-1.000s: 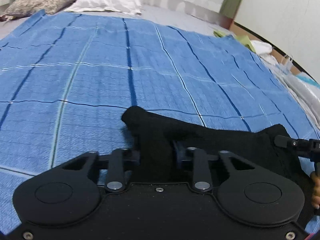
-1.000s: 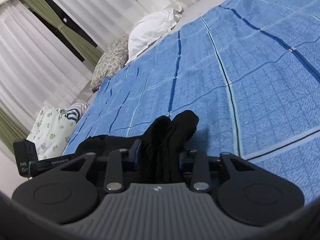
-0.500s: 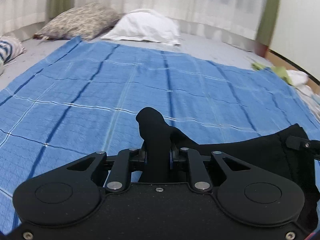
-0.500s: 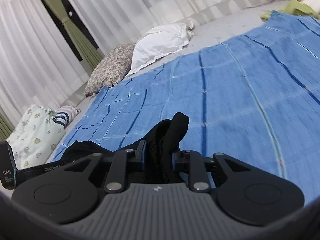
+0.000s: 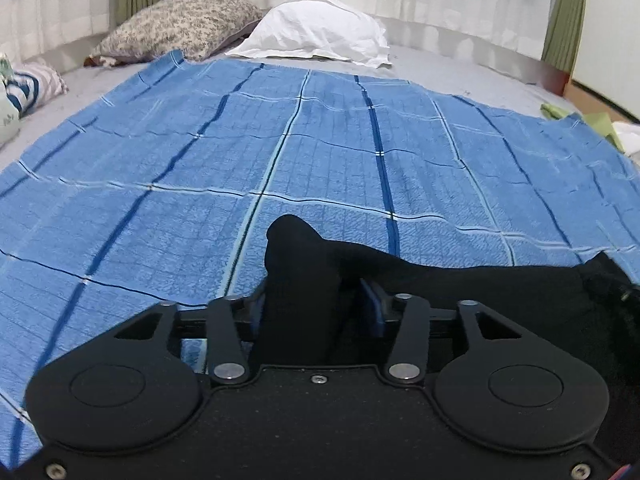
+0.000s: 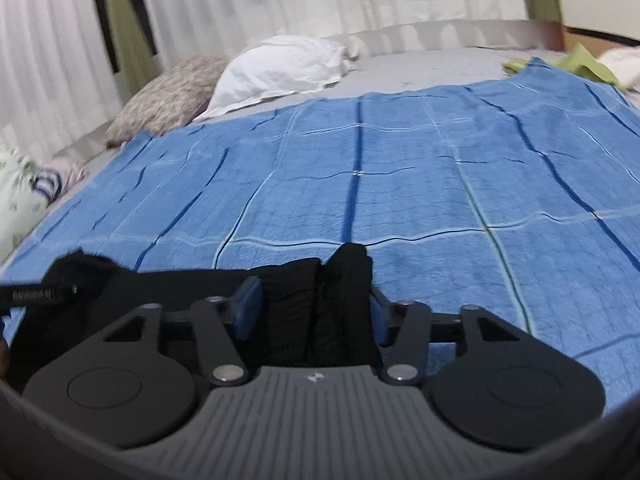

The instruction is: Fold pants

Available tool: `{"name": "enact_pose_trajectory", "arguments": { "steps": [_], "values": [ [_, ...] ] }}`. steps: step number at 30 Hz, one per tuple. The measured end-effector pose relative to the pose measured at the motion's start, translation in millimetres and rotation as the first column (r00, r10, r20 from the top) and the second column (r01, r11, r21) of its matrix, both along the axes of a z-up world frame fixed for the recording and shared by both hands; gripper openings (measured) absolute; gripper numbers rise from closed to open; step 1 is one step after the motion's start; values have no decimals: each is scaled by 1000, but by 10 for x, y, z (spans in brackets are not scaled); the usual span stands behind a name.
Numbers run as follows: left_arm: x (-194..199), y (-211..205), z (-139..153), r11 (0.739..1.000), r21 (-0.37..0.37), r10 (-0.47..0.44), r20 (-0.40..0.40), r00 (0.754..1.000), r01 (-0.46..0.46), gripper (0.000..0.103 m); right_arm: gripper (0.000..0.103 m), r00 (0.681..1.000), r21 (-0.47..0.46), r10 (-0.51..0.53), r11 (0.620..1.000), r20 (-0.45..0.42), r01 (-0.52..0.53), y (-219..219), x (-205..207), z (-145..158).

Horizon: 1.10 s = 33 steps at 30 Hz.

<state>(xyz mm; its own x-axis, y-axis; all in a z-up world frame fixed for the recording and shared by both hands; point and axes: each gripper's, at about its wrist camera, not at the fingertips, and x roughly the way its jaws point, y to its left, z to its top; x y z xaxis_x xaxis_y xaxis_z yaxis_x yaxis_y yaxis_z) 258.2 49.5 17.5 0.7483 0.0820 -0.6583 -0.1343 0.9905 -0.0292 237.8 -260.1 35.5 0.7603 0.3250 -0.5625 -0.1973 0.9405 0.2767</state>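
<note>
Black pants (image 5: 460,292) lie along the near edge of a blue checked blanket (image 5: 320,160) on a bed. A bunched corner of them stands up between the fingers of my left gripper (image 5: 316,300). Its jaws are opening, and a gap shows between the cloth and the right pad. In the right wrist view the other end of the pants (image 6: 160,284) sits between the fingers of my right gripper (image 6: 312,304). Those jaws are opening too, and the blue left pad (image 6: 248,308) stands clear of the cloth. The left gripper's side (image 6: 28,294) shows at the left edge there.
A white pillow (image 5: 320,28) and a patterned pillow (image 5: 180,20) lie at the head of the bed before white curtains. Striped and floral bedding (image 5: 28,88) is at the left edge, green cloth (image 5: 560,114) at the far right. The blanket stretches flat ahead.
Both grippers, shut on the pants before, now stand with jaws spread and the cloth loose between them. Both views have swung to face the pillows squarely.
</note>
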Motion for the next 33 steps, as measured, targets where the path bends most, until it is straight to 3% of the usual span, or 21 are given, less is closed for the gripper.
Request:
{"name": "enact_pose_trajectory", "arguments": {
  "steps": [5, 8, 11, 17, 22, 26, 33],
  "values": [
    [-166, -76, 100, 998, 56, -1, -2, 1000, 1, 83, 82, 996, -72, -64, 995, 58, 68, -76, -223, 238],
    [-323, -103, 148, 998, 65, -1, 0, 1000, 1, 84, 84, 992, -67, -79, 994, 100, 86, -114, -439, 401],
    [-470, -127, 179, 998, 61, 4, -17, 1000, -3, 84, 84, 991, -64, -17, 998, 132, 26, -1, -705, 496],
    [-861, -147, 208, 1000, -14, -11, -20, 1000, 11, 84, 81, 987, -195, 96, 978, 131, -69, 434, -1118, 364],
    [-1098, -218, 60, 1000, 27, -8, -54, 998, 9, 84, 78, 996, -291, 50, 956, 71, -28, 500, -1236, 149],
    [-1270, -176, 6, 1000, -11, 3, -42, 999, -4, 87, 79, 997, -291, 29, 957, 70, -8, 471, -1370, 145],
    [-1583, -247, -11, 999, 31, -14, -9, 1000, 14, 90, 86, 998, -260, -4, 965, 70, 22, 458, -1664, 167]
  ]
}}
